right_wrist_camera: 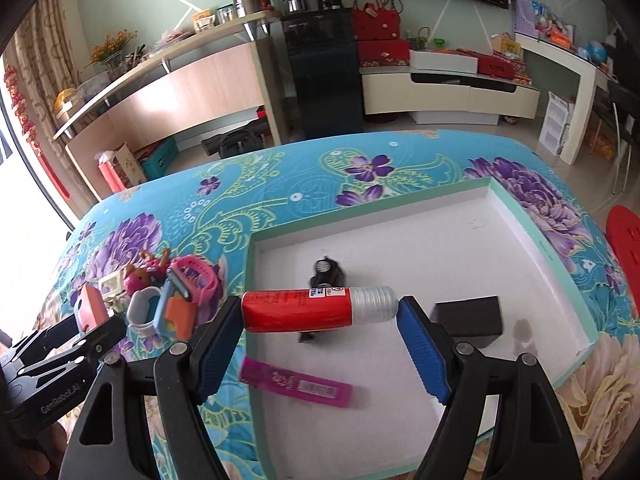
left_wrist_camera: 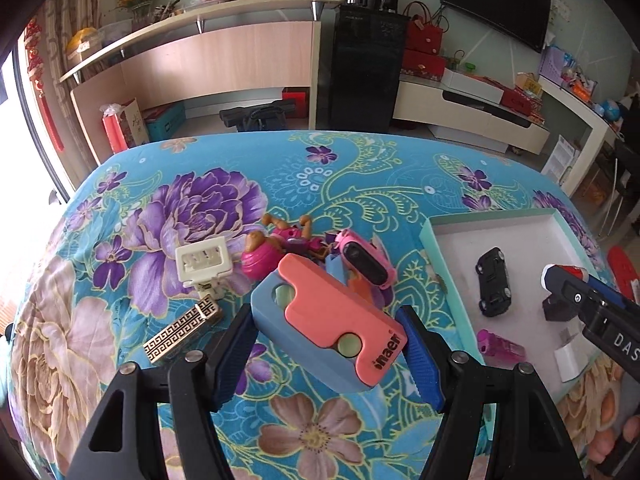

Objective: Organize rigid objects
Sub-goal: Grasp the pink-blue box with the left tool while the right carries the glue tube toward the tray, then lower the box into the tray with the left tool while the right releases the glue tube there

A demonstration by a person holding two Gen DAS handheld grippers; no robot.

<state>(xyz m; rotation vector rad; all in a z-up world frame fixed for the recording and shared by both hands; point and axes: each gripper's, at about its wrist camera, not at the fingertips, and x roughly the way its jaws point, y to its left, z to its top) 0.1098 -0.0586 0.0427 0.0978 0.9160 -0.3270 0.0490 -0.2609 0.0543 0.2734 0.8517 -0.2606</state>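
While the left gripper (left_wrist_camera: 328, 356) holds a pink-and-blue slab-shaped toy (left_wrist_camera: 332, 320) clear of the worktop (left_wrist_camera: 360, 176), its blue fingers (left_wrist_camera: 236, 356) clamped on the toy's two ends, the right gripper (right_wrist_camera: 320, 332) carries a red glue stick (right_wrist_camera: 316, 308) crosswise, fingers (right_wrist_camera: 420, 348) pressed on the red base and the clear cap. The glue stick hangs over the near left part of a shallow white tray (right_wrist_camera: 532, 236) with a mint-green rim, lying on the right side of the worktop.

Inside the tray: a black toy car (left_wrist_camera: 493, 287), partly hidden behind the glue stick in the right wrist view; a magenta box (right_wrist_camera: 296, 384) lying flat near the front wall; a black block (right_wrist_camera: 470, 320) toward the right; and a small white piece (left_wrist_camera: 568, 360) seen only in the left wrist view.

Left of the tray, a heap of unsorted things lies just beyond the held toy: a pink watch (left_wrist_camera: 366, 262), a pink-helmeted toy figure (left_wrist_camera: 266, 250), a white plug-like block (left_wrist_camera: 204, 262) and a gold-patterned flat case (left_wrist_camera: 182, 334); an orange piece (right_wrist_camera: 180, 316) and a white band (right_wrist_camera: 144, 310) show in the right wrist view.

The worktop bears a turquoise cloth printed with purple and peach flowers. Beyond it: a curved wooden counter (left_wrist_camera: 216, 56), a black cabinet (left_wrist_camera: 360, 76), a wall-mounted television (left_wrist_camera: 496, 4) and red bags (right_wrist_camera: 376, 20).
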